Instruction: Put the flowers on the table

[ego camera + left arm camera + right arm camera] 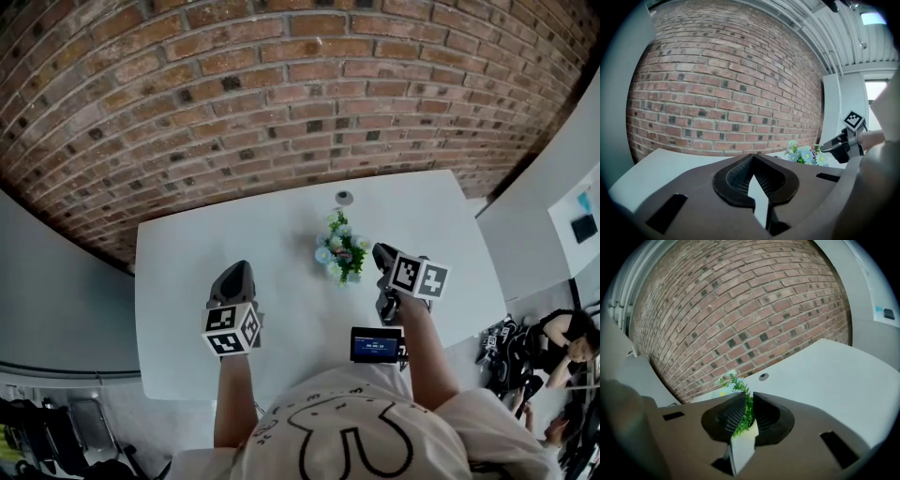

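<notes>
The left gripper (236, 272) is being held over the white table (187, 253), in front of a brick wall (281, 94). In its own view, the left gripper (752, 161) is being kept with its jaws together at the tips, and nothing is being gripped between them.

To the right of those jaws, a small bunch of flowers (341, 251) is being held. It is being shown as a cluster of pale blue, white and yellow blossoms (805, 154) mixed with bright green, feathery leaves.

The right gripper (380, 255) is being pressed in on the bunch from its right side. In the right gripper view, the jaws (747, 401) are being kept narrow, clamped on the green leaves. The long axis of the flowers (733, 383) is lying roughly along the jaws: the greenery is passing between the pads and the blossoms are pointing out beyond the tips, leaning slightly left. Whether the bunch is touching the table cannot be told.
</notes>
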Motion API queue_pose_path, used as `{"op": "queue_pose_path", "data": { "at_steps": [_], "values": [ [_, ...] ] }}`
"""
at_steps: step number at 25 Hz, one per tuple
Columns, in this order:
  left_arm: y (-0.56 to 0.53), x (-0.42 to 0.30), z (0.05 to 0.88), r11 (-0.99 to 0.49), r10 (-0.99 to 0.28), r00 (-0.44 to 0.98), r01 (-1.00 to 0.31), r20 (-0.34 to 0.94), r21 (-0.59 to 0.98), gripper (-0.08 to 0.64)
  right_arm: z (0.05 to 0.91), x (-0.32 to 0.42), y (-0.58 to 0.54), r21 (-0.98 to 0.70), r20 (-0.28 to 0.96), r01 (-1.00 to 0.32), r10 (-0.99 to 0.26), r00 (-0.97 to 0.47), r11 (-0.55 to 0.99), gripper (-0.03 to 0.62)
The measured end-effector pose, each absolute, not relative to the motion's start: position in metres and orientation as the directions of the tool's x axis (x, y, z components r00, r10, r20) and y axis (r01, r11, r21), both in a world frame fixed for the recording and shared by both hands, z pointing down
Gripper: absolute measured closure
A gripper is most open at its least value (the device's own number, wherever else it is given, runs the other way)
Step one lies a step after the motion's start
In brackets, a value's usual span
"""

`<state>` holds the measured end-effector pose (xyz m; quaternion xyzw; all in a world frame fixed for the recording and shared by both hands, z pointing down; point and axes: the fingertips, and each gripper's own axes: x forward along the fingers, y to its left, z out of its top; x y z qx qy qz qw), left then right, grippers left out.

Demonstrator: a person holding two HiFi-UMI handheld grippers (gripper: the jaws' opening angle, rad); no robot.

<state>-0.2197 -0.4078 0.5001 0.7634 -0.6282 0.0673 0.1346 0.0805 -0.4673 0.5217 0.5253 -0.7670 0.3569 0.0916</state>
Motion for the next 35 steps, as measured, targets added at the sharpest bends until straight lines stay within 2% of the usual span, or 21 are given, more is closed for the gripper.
{"op": "queue_pose_path", "data": {
  "at_steps": [10, 14, 25, 35],
  "values": [
    [-0.383, -0.221, 0.479, -0.198, -0.947, 0.221, -0.973, 0.234, 0.117, 0.551, 0.480, 0.069, -0.440, -0.371, 0.398, -0.873, -0.795, -0.458, 0.317, 0.571],
    [-0.368, -0.218, 0.474, -0.223, -0.943, 0.243, -0.969, 0.228, 0.108, 0.551, 0.458, 0.060, -0.420, -0.280, 0.309, -0.875, -0.827, -0.471, 0.394, 0.575],
    [-0.317, -0.224, 0.463, -0.272, -0.937, 0.285, -0.958, 0.202, 0.091, 0.551, 0.419, 0.028, -0.352, -0.001, 0.121, -0.881, -0.874, -0.470, 0.474, 0.575],
    [-0.283, -0.229, 0.435, -0.260, -0.963, 0.262, -0.965, 0.072, 0.026, 0.551, 0.376, 0.006, -0.304, 0.177, -0.054, -0.845, -0.852, -0.520, 0.504, 0.577]
  ]
}}
